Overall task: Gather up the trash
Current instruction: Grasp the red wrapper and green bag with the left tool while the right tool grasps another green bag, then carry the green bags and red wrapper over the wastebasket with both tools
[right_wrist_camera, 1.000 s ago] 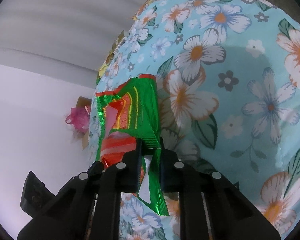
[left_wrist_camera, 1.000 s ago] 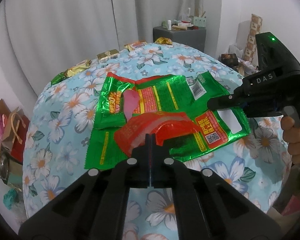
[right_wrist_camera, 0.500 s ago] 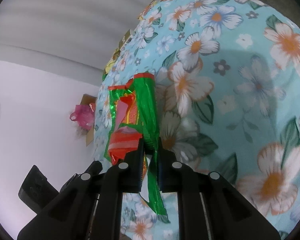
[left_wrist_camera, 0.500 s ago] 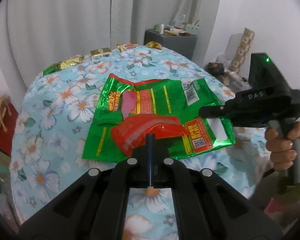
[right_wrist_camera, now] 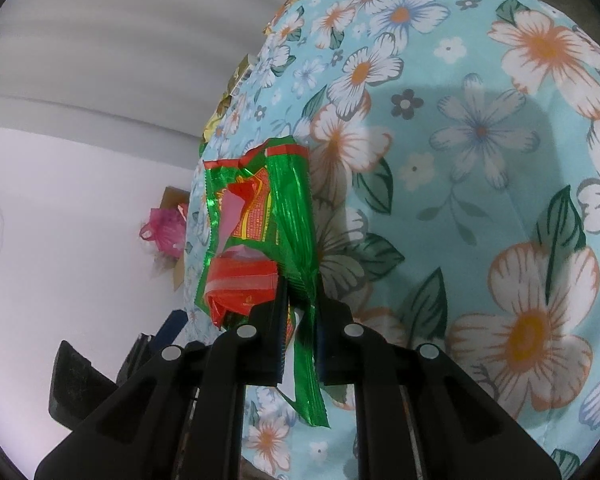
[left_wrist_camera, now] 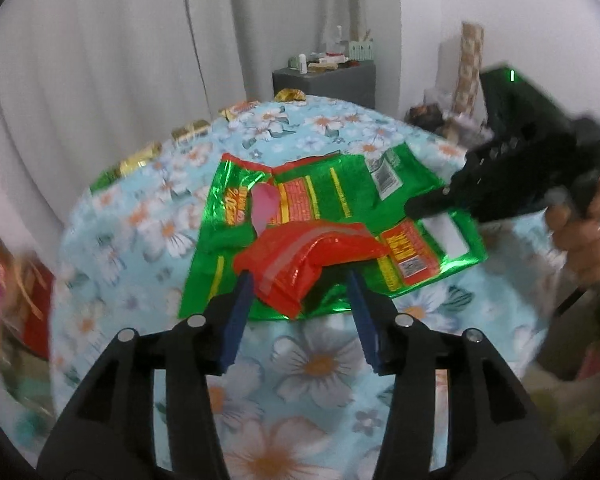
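The left gripper [left_wrist_camera: 300, 276] has just been opening: a second ago its fingers were pinched shut on the red wrapper [left_wrist_camera: 300, 258], and now they stand about half apart with the wrapper lying loose between them, no pad pressing it. The red wrapper rests on top of the large green foil packet [left_wrist_camera: 336, 196], which lies flat near the middle of the table's flowered cloth [left_wrist_camera: 324, 364]. The right gripper [right_wrist_camera: 300, 304] is unchanged, nearly closed and clamped on the green packet's right edge. A hand [left_wrist_camera: 588, 240] grips its handle. Small gold wrappers [left_wrist_camera: 190, 130] sit along the table's far edge, as before.
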Demonstrator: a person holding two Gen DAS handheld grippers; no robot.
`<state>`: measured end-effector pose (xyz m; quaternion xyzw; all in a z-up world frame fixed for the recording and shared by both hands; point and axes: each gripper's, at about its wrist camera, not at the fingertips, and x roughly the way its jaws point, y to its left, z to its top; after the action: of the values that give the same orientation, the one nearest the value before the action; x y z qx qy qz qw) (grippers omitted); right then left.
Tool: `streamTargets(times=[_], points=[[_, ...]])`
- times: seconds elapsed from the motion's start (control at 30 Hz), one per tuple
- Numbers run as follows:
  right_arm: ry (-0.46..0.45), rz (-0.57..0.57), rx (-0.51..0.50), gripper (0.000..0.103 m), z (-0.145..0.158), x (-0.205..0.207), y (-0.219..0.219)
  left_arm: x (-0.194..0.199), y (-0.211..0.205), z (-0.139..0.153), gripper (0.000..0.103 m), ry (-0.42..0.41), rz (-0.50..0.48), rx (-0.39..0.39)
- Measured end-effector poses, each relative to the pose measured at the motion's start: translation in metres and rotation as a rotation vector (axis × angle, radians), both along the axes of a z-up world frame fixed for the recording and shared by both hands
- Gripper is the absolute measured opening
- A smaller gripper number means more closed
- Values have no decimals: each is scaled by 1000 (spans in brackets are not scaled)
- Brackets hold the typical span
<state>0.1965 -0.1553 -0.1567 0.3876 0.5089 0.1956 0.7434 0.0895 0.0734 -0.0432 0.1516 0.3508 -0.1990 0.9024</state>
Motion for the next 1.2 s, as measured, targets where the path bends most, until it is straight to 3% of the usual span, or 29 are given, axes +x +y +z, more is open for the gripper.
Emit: streamTargets(times=[0.13, 0.27, 0.33, 0.37, 0.53, 0.57, 0.93, 1.2], points=[[-1, 2, 2, 12, 0, 0, 0, 10, -19, -12, 46, -24, -16, 132], [-1, 4, 3, 12, 0, -3, -1, 23, -27, -25, 46, -11, -10, 202], [-3, 5, 1, 12, 0, -3, 0, 27, -25, -25, 45, -2, 2, 180], [-3, 5, 1, 12, 0, -4, 0, 28, -24, -24, 37, 0, 8, 168], [-8, 2, 11, 11, 0, -6, -1, 31, -16, -19, 33, 8, 36, 103], [-13, 1, 15, 11, 1, -7, -1, 31, -16, -18, 12, 7, 37, 98], [-105, -25, 79, 6, 19, -24, -22, 28, -9, 25, 12, 9, 55, -79], [-194, -129, 127, 6, 34, -59, -81, 20, -58, 61, 12, -3, -76, -163]])
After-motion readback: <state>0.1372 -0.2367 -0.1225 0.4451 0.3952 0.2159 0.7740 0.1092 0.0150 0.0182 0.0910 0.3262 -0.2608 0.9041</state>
